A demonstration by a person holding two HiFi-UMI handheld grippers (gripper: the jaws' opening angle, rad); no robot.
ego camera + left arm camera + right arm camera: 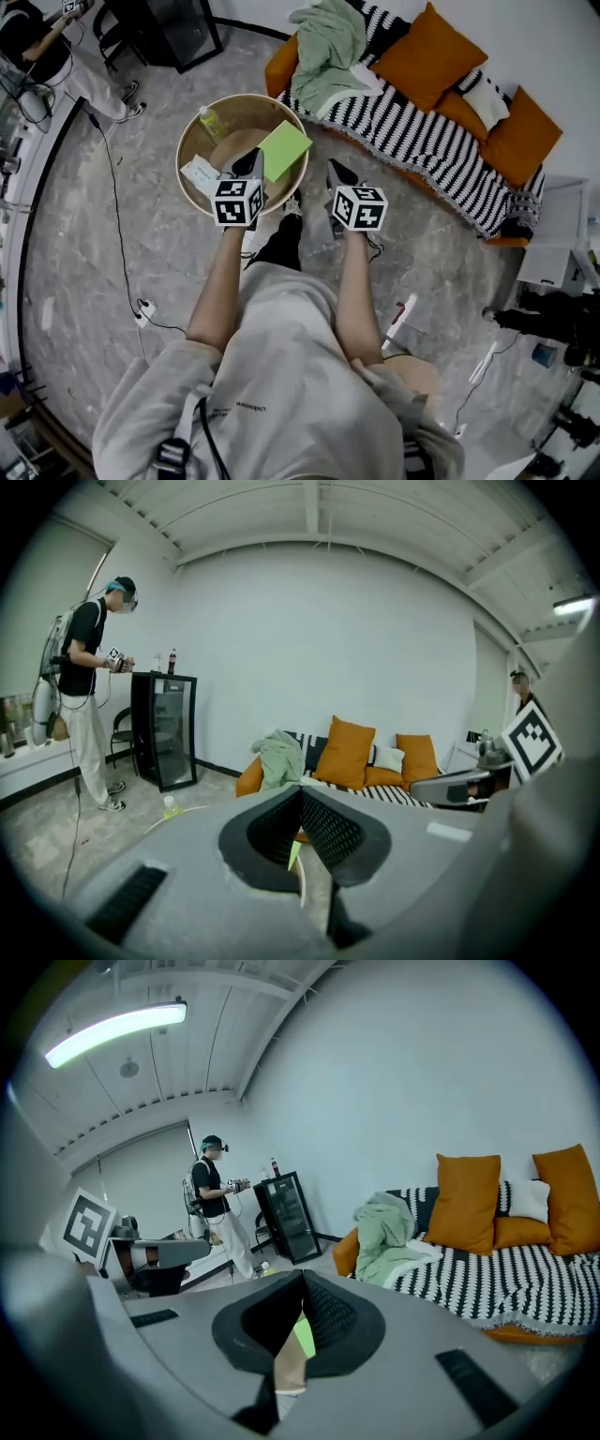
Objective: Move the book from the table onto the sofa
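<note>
Round table (180, 150) is standing before the sofa (422, 141), green book (284, 148) lying on it. I am holding my left gripper (247, 165) near the book and my right gripper (336, 172) beside the table, both jaws pressed together, pinching nothing.

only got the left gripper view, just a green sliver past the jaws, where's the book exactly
Observer: The green book lies flat on the right side of the round table; neither gripper holds it.
Operator: where's my left gripper relative to it
Observer: The left gripper is shut, with its tips over the table just beside the book's left edge.
Operator: and the right one
Observer: The right gripper is shut too, off the table's right rim and over the floor.
</note>
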